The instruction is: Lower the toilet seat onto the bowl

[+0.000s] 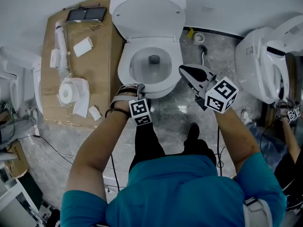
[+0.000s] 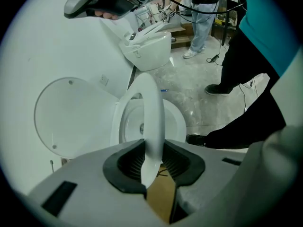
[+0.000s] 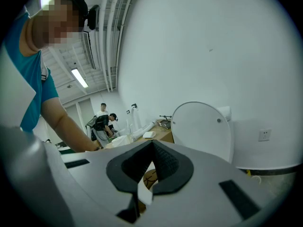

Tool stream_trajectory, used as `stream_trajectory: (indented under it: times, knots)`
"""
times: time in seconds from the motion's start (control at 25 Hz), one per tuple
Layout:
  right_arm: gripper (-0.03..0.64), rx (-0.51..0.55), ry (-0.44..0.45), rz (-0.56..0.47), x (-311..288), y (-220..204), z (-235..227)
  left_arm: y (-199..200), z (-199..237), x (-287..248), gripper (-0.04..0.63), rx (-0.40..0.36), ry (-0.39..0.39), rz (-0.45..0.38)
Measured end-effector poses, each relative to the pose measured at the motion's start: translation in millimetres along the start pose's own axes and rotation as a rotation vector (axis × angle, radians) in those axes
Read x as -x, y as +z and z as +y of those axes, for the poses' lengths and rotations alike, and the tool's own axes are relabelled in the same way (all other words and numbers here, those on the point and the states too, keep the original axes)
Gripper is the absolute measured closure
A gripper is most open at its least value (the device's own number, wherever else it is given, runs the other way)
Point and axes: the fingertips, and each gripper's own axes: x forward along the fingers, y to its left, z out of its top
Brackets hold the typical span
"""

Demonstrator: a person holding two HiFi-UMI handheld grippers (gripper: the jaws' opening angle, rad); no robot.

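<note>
The white toilet stands with its lid (image 1: 149, 13) raised against the wall. The seat (image 1: 124, 66) lies low over the bowl (image 1: 163, 90). My left gripper (image 1: 134, 87) points steeply down at the bowl's front rim. In the left gripper view the seat's front edge (image 2: 154, 112) runs edge-on between the jaws of that gripper (image 2: 152, 151), which stand open with a little room on either side of it. My right gripper (image 1: 183, 70) hovers at the bowl's right side, shut, with nothing in it; the right gripper view shows it (image 3: 152, 145) aimed toward the lid (image 3: 203, 126).
A cardboard sheet (image 1: 106, 56) left of the toilet carries a paper roll (image 1: 66, 92), a white pipe (image 1: 61, 41) and a dark tablet (image 1: 86, 14). A second toilet (image 1: 260, 65) stands at the right, with another person's arm (image 1: 289, 141) beside it. My shoe (image 1: 191, 131) is below the bowl.
</note>
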Motion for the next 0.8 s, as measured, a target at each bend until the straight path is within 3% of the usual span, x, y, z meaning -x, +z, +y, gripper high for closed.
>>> stream_trajectory:
  times: [0.8]
  knots:
    - [0.62,-0.032,-0.014,0.018,4,-34,-12,-11,-57,-55,0.46,-0.085,-0.05,0.058]
